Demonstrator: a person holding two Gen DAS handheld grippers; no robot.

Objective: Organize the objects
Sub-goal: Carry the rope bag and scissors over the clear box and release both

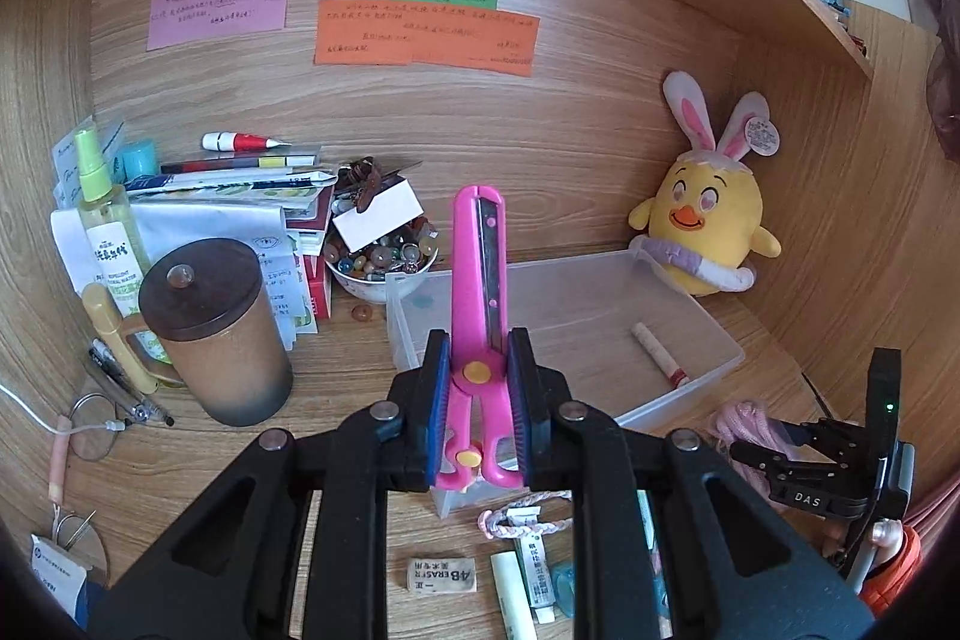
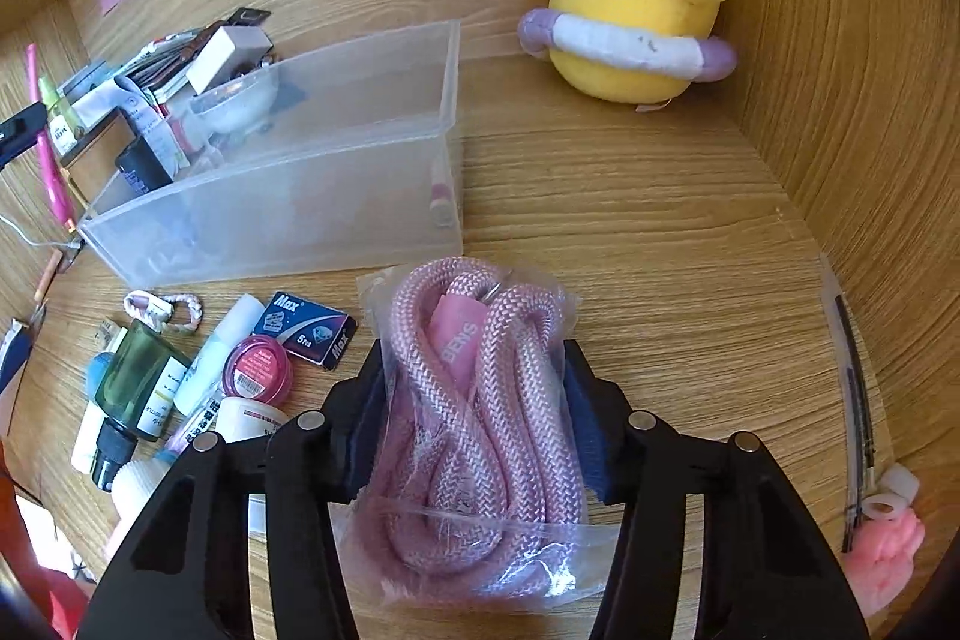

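Left gripper (image 1: 478, 391) clamps pink scissors (image 1: 478, 316) above clear bin (image 1: 708, 358); right gripper (image 2: 474, 418) clamps bagged pink rope (image 2: 480, 430) over desk (image 2: 660, 232).

you see hot-pink scissors (image 1: 477, 316) with yellow rivets, pale pink braided rope (image 2: 480, 418) in clear plastic, a frosted translucent bin (image 2: 336, 196), a yellow plush chick (image 1: 708, 214) with pink-and-white ears, your wood-grain tabletop (image 2: 630, 220), a brown lidded mug (image 1: 216, 328)
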